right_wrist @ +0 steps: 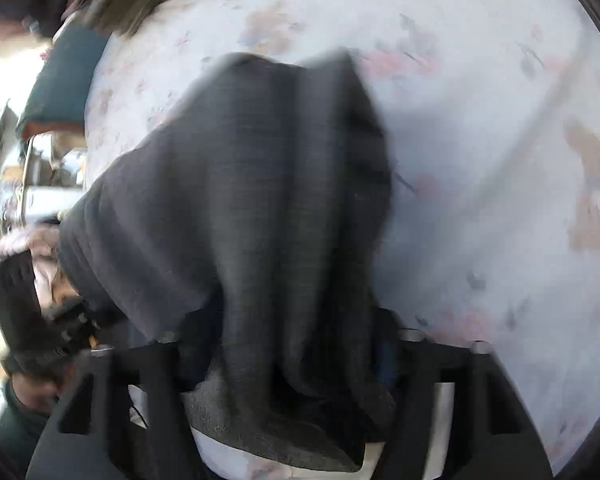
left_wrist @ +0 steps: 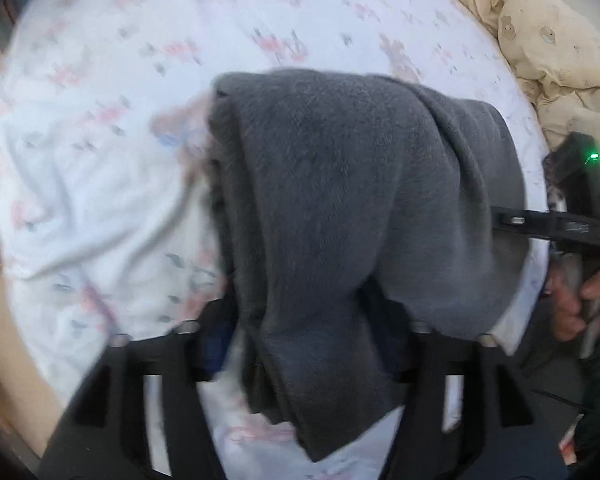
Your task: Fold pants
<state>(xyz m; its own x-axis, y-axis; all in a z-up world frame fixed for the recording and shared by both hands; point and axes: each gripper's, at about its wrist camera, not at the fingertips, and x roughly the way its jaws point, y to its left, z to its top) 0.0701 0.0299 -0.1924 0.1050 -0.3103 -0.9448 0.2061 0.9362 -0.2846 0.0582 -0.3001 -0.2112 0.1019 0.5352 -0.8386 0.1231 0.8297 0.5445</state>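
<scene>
Hanging bunched between both tools above the floral bedsheet (left_wrist: 100,152), the grey pants (left_wrist: 340,208) are pinched near each camera by the left gripper (left_wrist: 304,344) and right gripper (right_wrist: 296,360), a cream duvet (left_wrist: 540,40) lying far right.

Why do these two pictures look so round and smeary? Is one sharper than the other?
Both views are fisheye, so edges curve inside a dark rim. Left wrist view: the grey pants show fleece texture, while the floral sheet is softly blurred. Right wrist view: heavier motion blur smears the pants' edges, and bright daylight washes out the left side.
</scene>
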